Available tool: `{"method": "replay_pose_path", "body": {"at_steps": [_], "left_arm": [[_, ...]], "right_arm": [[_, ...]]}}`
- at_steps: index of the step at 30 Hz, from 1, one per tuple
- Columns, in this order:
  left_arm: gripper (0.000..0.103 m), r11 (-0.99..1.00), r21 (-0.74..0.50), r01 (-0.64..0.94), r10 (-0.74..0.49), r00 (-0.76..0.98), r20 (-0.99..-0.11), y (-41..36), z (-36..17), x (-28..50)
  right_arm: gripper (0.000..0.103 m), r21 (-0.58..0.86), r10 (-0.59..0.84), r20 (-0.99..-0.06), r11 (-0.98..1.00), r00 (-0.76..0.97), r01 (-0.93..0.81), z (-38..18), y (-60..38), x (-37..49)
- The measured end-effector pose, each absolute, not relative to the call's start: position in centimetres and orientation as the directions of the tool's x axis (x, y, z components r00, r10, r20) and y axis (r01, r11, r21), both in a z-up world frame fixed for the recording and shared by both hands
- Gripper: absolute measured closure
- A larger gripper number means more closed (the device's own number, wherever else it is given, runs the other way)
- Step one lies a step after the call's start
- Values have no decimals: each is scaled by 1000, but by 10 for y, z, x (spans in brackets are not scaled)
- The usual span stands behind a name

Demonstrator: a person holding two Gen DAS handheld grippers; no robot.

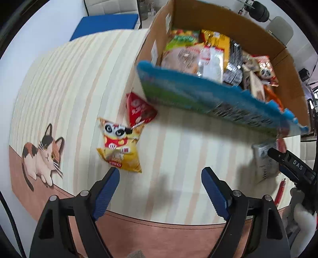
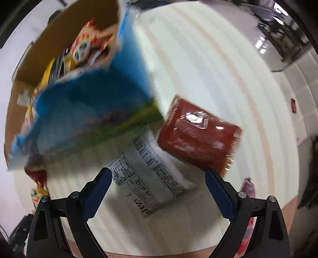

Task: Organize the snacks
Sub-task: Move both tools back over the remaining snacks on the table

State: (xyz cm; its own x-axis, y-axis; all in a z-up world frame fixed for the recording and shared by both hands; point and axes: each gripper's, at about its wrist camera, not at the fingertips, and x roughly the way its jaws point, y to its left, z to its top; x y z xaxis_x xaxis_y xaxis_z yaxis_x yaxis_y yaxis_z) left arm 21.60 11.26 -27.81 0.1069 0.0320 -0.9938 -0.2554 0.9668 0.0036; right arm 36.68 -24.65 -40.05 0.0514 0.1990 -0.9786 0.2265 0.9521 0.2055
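- The left tool point(image 1: 160, 174) points down at the table point(image 1: 178, 139), its blue fingers point(image 1: 111, 190) spread wide with nothing between them.
- At 11 o'clock from it, just past the left fingertip, lies a yellow snack bag point(image 1: 119, 146); a red snack bag point(image 1: 139, 111) touches that one's far end.
- At 1 o'clock stands a cardboard box point(image 1: 218, 17) filled with mixed snacks, with a large blue bag point(image 1: 208, 95) leaning at its near edge.
- The right tool point(image 2: 159, 174) is also released, jaws wide and empty above the table.
- Straight ahead of it lies a white packet point(image 2: 151, 170), printed side up.
- At 1 o'clock a dark red packet point(image 2: 198, 131) overlaps the white one's far corner.
- At 10 o'clock sit the blurred blue bag point(image 2: 89, 111) and the box point(image 2: 25, 69).
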Motion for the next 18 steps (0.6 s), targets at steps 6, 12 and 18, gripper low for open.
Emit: {"method": "replay_pose_path", "body": {"at_steps": [6, 12, 18], "left_arm": [[19, 957, -2, -291, 23, 84, -996, 130, -284, 208], [19, 925, -13, -379, 20, 85, -996, 173, -287, 199], [19, 895, -52, -443, -35, 47, -998, 203, -300, 198]], "right_arm": [[9, 216, 219, -976, 967, -9, 137, -397, -216, 354], [9, 88, 89, -996, 995, -15, 54, -400, -189, 364], [14, 65, 69, -996, 996, -61, 67, -419, -174, 361]]}}
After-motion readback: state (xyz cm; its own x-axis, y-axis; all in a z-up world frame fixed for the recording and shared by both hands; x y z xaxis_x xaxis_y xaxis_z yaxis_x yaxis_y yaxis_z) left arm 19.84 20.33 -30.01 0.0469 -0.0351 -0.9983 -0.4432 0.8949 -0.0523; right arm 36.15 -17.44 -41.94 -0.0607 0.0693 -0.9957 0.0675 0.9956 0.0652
